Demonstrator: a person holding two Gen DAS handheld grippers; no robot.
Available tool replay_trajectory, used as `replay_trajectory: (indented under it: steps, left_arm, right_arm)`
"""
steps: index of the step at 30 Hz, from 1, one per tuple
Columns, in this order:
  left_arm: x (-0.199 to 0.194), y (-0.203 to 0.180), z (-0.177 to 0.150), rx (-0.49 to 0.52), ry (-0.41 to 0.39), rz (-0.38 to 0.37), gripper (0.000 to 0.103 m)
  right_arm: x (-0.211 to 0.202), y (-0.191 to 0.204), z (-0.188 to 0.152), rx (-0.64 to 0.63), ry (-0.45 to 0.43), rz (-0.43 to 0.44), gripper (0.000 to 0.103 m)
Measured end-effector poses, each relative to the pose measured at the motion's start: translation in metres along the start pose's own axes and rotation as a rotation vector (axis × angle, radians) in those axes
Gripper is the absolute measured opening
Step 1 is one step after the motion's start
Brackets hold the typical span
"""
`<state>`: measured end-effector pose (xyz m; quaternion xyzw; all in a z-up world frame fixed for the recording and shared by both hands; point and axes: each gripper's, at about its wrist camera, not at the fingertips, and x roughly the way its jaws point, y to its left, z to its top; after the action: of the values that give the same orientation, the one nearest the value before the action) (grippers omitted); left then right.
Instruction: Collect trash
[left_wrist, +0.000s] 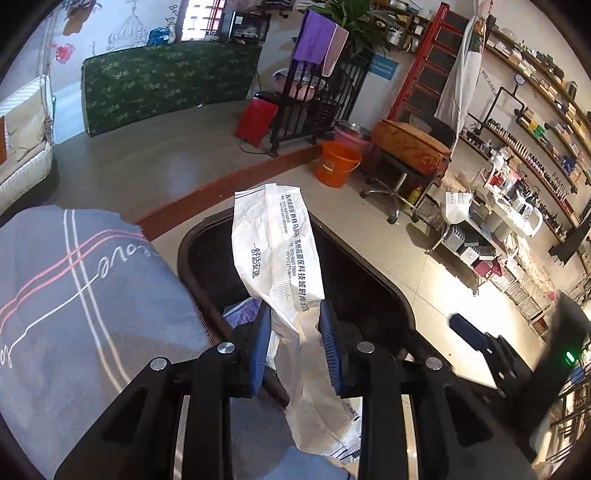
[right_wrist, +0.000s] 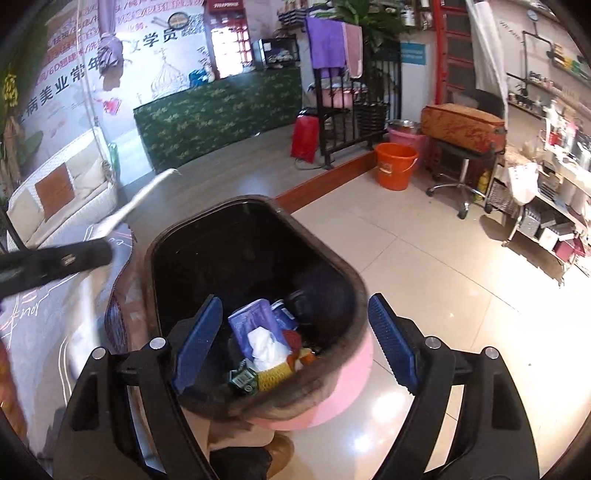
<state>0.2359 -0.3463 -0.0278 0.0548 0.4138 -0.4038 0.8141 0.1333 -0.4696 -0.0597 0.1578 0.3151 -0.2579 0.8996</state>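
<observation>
in the left wrist view, a crumpled white wrapper (left_wrist: 280, 266) is kept pinched in the left tongs (left_wrist: 295, 347) over the bin's rim (left_wrist: 373, 266), evidently for dropping; in the right wrist view, the right tongs (right_wrist: 295, 343) are spread wide and empty above the trash-filled bin (right_wrist: 207, 210).

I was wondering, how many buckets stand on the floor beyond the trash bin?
2: an orange bucket on the tiles, and a pink bucket right behind it. More may be hidden.

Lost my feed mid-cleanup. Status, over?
Left gripper shut on white printed wrapper, above trash bin. Right gripper open, empty, over bin. Nothing blocking.
</observation>
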Motion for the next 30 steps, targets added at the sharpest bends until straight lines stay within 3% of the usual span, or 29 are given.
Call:
replay_trajectory:
  steps: [8, 15, 18, 22, 24, 28, 30]
  left_arm:
    - [0.026, -0.013, 0.007, 0.05, 0.029, 0.025, 0.03]
    - [0.027, -0.017, 0.007, 0.043, 0.022, 0.025, 0.067]
    - [0.017, -0.021, 0.006, 0.079, -0.005, 0.035, 0.077]
    - [-0.012, -0.017, -0.002, 0.095, -0.061, 0.066, 0.084]
    - [-0.037, -0.011, -0.013, 0.103, -0.117, 0.09, 0.098]
    - [-0.093, 0.012, -0.045, 0.116, -0.251, 0.201, 0.098]
    - [-0.119, 0.027, -0.064, 0.101, -0.297, 0.28, 0.098]
  right_arm:
    - [-0.037, -0.021, -0.012, 0.029, -0.044, -0.036, 0.082]
    - [-0.056, -0.024, -0.016, 0.014, -0.073, -0.044, 0.084]
    - [-0.058, -0.024, -0.015, 0.013, -0.076, -0.052, 0.084]
    - [-0.067, -0.018, -0.018, 0.009, -0.092, -0.049, 0.084]
    - [-0.073, -0.007, -0.02, -0.02, -0.11, -0.045, 0.084]
    - [-0.089, 0.021, -0.028, -0.062, -0.159, -0.021, 0.097]
    - [-0.102, 0.044, -0.032, -0.101, -0.2, 0.001, 0.097]
